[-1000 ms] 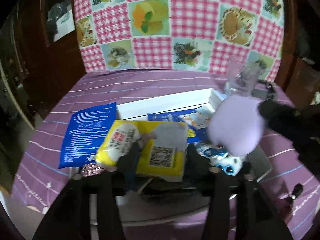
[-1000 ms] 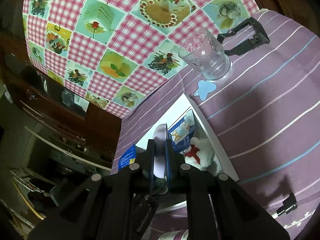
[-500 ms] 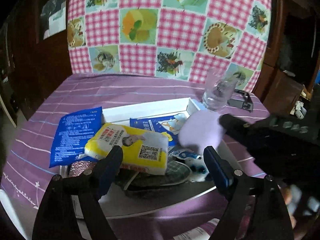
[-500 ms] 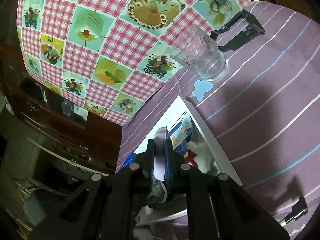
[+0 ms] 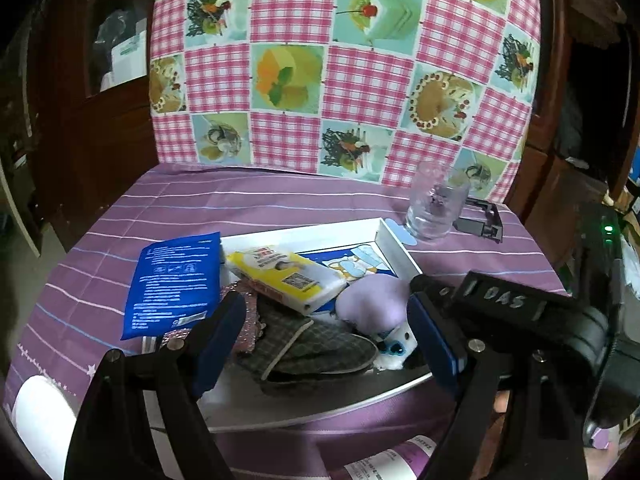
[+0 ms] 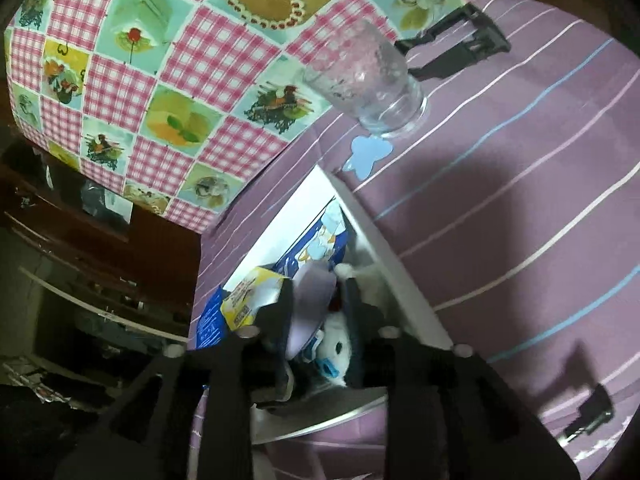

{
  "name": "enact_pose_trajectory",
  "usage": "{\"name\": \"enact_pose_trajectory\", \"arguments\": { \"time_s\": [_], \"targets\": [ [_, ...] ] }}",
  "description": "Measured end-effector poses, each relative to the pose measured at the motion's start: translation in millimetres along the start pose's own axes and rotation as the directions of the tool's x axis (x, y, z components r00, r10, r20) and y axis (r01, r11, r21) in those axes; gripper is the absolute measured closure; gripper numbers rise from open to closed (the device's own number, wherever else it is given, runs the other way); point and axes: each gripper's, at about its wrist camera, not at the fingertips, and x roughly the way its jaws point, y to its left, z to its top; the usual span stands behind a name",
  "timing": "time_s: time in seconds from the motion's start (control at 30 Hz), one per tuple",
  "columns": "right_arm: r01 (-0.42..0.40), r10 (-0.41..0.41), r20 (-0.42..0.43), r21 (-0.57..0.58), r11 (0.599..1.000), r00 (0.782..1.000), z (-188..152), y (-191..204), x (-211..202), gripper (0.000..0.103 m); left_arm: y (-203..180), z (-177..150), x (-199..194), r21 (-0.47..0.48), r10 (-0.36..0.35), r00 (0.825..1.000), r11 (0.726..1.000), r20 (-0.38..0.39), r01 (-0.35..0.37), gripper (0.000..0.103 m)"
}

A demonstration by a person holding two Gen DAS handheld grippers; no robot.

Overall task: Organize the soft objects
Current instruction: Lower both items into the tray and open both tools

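A white tray (image 5: 304, 232) on the purple striped cloth holds a yellow tissue pack (image 5: 286, 276), a blue pack (image 5: 176, 280), a checked cloth (image 5: 312, 344), a white plush toy (image 5: 394, 344) and a lilac soft pad (image 5: 372, 300). My left gripper (image 5: 324, 344) is open and empty just in front of the tray. My right gripper (image 6: 318, 308) is open over the tray's right end, its jaws either side of the lilac pad (image 6: 310, 296), which rests on the white plush (image 6: 336, 348). The right gripper's body also shows in the left wrist view (image 5: 500, 304).
A clear glass (image 5: 434, 208) stands beyond the tray's right corner on a blue butterfly coaster (image 6: 366, 152), with a black clip (image 5: 480, 220) beside it. A checked food-print cloth (image 5: 340, 64) hangs behind. A white roll (image 5: 40, 416) sits at the near left edge.
The right gripper has lowered the lilac pad into the tray and opened its jaws off it. The left gripper let go of the yellow pack, opened and drew back.
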Motion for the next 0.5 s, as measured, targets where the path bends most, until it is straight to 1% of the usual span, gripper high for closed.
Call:
{"name": "enact_pose_trajectory", "arguments": {
  "time_s": [0.03, 0.07, 0.1, 0.17, 0.2, 0.27, 0.37, 0.43, 0.5],
  "targets": [
    [-0.025, 0.025, 0.015, 0.008, 1.0, 1.0, 1, -1, -4, 0.062, 0, 0, -1, -0.001, 0.009, 1.0, 1.0, 0.002, -0.009, 0.019],
    [-0.052, 0.052, 0.024, 0.018, 0.998, 0.998, 2, -3, -7, 0.055, 0, 0, -2, 0.0, 0.02, 1.0, 1.0, 0.003, -0.02, 0.02],
    [-0.085, 0.084, 0.031, 0.03, 0.996, 0.996, 2, -4, -10, 0.051, -1, 0, -3, 0.001, 0.024, 1.0, 1.0, 0.004, -0.024, 0.02],
    [-0.14, 0.138, 0.04, 0.058, 0.988, 0.99, 4, -6, -15, 0.049, -1, 0, -5, 0.007, 0.027, 1.0, 1.0, 0.008, -0.027, 0.02],
    [-0.149, 0.147, 0.043, 0.062, 0.987, 0.988, 5, -5, -16, 0.049, -1, 0, -6, 0.008, 0.026, 1.0, 1.0, 0.009, -0.026, 0.02],
    [-0.14, 0.138, 0.054, 0.042, 0.989, 0.989, 6, -2, -21, 0.049, -1, 1, -9, 0.006, 0.022, 1.0, 1.0, 0.01, -0.022, 0.019],
    [-0.094, 0.095, 0.071, -0.017, 0.995, 0.993, 6, 8, -28, 0.049, -3, 2, -14, 0.008, 0.02, 1.0, 1.0, 0.011, -0.02, 0.02],
    [-0.065, 0.07, 0.08, -0.061, 0.996, 0.994, 5, 16, -33, 0.049, -6, 3, -16, 0.02, 0.033, 0.999, 0.999, -0.001, -0.033, 0.019],
    [-0.046, 0.055, 0.09, -0.094, 0.995, 0.994, 4, 23, -37, 0.049, -7, 4, -19, 0.025, 0.03, 1.0, 0.999, -0.005, -0.029, 0.02]
  ]
}}
